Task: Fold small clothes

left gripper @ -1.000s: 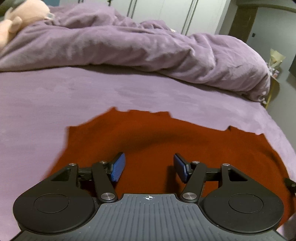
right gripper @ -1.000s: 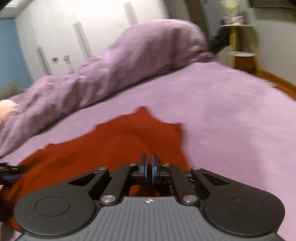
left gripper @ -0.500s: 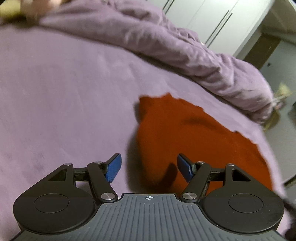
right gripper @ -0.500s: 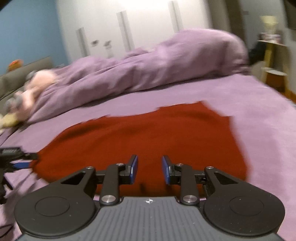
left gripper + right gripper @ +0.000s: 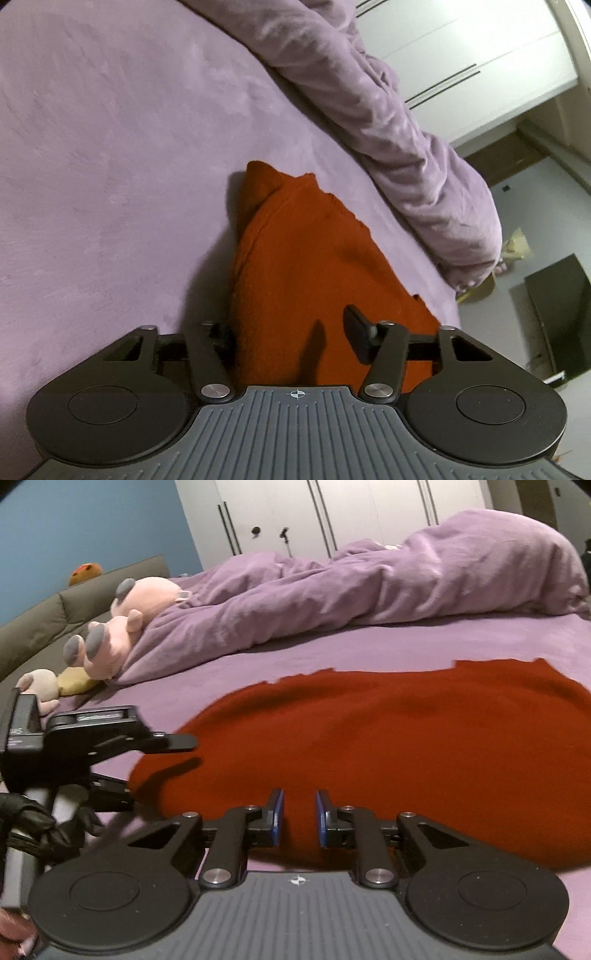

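A red knitted garment lies spread flat on the purple bed sheet. My left gripper sits at the garment's side edge, jaws closing. Its right finger hovers above the cloth; the left finger is hidden by the raised edge. In the right wrist view the left gripper straddles that edge with a clear gap. My right gripper hangs over the near hem, jaws closing, the blue pads still apart, red cloth showing in the gap, not pinched.
A bunched purple duvet runs along the far side of the bed. Plush toys lie by the grey headboard. A gloved hand holds the left gripper. White wardrobe doors and a dark box stand beyond the bed.
The left gripper slid from over the garment's middle to its side edge, rolled, and narrowed. The right gripper went from shut to parted and swung along the near hem.
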`<state>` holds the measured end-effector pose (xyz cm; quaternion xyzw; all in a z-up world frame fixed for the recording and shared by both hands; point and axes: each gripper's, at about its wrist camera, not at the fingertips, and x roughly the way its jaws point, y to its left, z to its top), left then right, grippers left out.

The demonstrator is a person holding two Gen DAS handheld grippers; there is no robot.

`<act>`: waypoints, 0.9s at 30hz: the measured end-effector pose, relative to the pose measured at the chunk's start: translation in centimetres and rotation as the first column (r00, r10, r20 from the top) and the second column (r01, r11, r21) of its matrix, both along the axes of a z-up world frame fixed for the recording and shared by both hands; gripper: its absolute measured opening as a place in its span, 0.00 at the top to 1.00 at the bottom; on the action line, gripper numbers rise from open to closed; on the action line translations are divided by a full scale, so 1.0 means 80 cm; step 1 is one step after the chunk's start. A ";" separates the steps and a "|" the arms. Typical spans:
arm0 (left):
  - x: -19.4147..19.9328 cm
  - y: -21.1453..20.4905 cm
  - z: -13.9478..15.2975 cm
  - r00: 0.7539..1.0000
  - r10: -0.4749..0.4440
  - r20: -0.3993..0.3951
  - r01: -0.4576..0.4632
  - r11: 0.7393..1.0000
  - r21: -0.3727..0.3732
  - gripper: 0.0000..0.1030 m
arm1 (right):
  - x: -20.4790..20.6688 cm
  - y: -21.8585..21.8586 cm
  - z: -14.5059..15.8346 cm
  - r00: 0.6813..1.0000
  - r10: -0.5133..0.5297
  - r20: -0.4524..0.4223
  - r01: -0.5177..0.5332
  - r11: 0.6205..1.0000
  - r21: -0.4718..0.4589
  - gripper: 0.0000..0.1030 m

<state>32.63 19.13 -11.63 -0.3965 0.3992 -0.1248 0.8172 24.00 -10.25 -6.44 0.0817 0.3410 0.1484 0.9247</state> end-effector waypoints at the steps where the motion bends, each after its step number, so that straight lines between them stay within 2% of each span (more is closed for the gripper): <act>1: 0.002 0.002 -0.003 1.000 0.006 -0.011 -0.007 1.000 -0.007 0.56 | 0.005 0.009 -0.002 1.000 0.006 -0.001 -0.006 1.000 -0.002 0.83; 3: 0.004 0.009 -0.010 0.999 0.029 -0.035 -0.030 0.999 -0.040 0.70 | 0.010 0.021 -0.006 1.000 0.011 -0.002 -0.011 1.000 -0.023 0.84; 6: 0.003 0.024 -0.021 0.997 0.053 -0.052 -0.060 0.990 -0.127 0.76 | 0.021 0.035 -0.025 0.999 0.014 -0.040 -0.017 0.997 -0.073 0.85; 10: 0.002 0.027 -0.021 0.998 0.042 -0.037 -0.046 0.992 -0.115 0.77 | 0.020 0.036 -0.020 0.999 0.037 -0.028 -0.040 0.995 -0.096 0.86; 12: 0.003 0.027 -0.022 0.998 0.044 -0.044 -0.048 0.992 -0.113 0.75 | 0.018 0.030 -0.009 1.000 0.000 0.024 0.001 0.998 -0.063 0.86; 15: 0.008 0.026 -0.024 0.997 0.058 -0.051 -0.064 0.989 -0.134 0.72 | 0.020 0.034 -0.003 0.994 -0.054 0.100 0.065 0.992 -0.111 0.86; 19: 0.011 0.027 -0.027 0.994 0.091 -0.066 -0.100 0.981 -0.166 0.75 | 0.039 0.042 -0.022 0.998 -0.034 0.051 0.041 0.988 -0.151 0.84; 20: 0.011 0.028 -0.028 0.993 0.095 -0.067 -0.105 0.980 -0.170 0.79 | 0.041 0.046 -0.028 0.999 -0.008 0.050 0.017 0.983 -0.185 0.84; 22: 0.010 0.028 -0.026 0.994 0.095 -0.057 -0.103 0.980 -0.171 0.81 | 0.043 0.053 -0.029 0.997 0.058 0.058 -0.041 0.965 -0.260 0.84; 24: 0.008 0.028 -0.020 0.995 0.093 -0.032 -0.097 0.982 -0.162 0.82 | 0.045 0.045 -0.016 0.997 0.063 0.037 -0.053 0.972 -0.227 0.84; 27: 0.004 0.023 -0.005 0.996 0.086 0.005 -0.084 0.987 -0.139 0.83 | 0.031 0.021 -0.005 0.999 0.002 0.044 0.006 0.987 -0.163 0.85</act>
